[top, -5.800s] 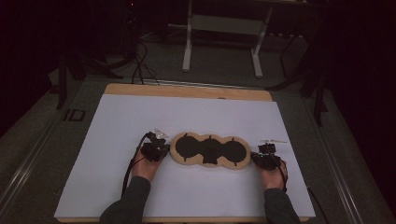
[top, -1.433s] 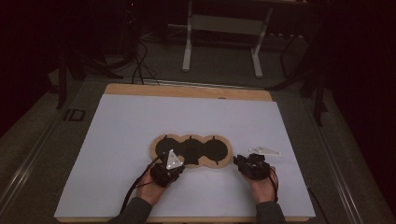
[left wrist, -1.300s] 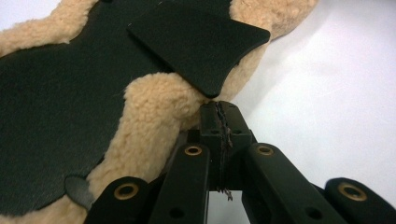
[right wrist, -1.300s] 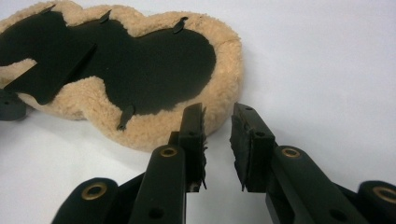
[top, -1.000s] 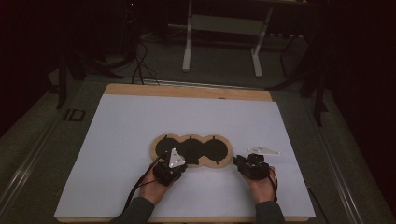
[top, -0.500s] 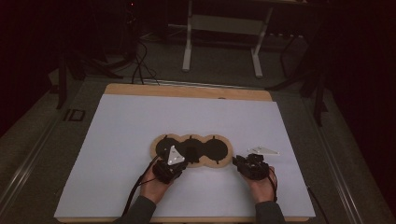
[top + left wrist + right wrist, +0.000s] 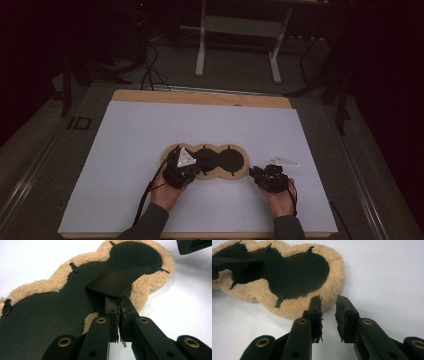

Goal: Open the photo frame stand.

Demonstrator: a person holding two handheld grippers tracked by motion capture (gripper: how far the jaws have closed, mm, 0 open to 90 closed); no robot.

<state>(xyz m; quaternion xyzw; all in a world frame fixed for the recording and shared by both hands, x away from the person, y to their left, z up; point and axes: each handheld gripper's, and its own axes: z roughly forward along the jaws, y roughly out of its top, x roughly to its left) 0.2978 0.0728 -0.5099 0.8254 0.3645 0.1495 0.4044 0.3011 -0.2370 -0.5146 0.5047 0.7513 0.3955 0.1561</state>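
Jaws of the left gripper (image 7: 117, 312) are pinched together on a black flap (image 7: 117, 282) that rises from the near edge of the mat (image 7: 50, 312); in the left gripper view the flap lifts away at about 12 o'clock from the tips, stiff and flat, so it looks peeled up from the dark centre rather than lying loose. That grip, I judge, is there either to fold the flap back or to pull it free of the woolly border. In the high view the left gripper (image 7: 181, 170) sits over the mat's left lobe, with its grey three-cornered plate on top and its cable trailing back toward 7 o'clock past the left hand (image 7: 165, 192). The right gripper (image 7: 328, 315) has its jaws parted with nothing between them, their tips just short of the mat's right end, which lies at about 11 o'clock from them in the right gripper view. In the high view the right gripper (image 7: 269, 177) rests at 3 o'clock from the mat (image 7: 231, 161), near but apart, probably waiting to steady that end. The mat is a three-lobed piece, black in the middle with a tan fleece rim (image 7: 294, 307), lying near the front centre of a white sheet (image 7: 125, 140) that covers the table (image 7: 200, 97).
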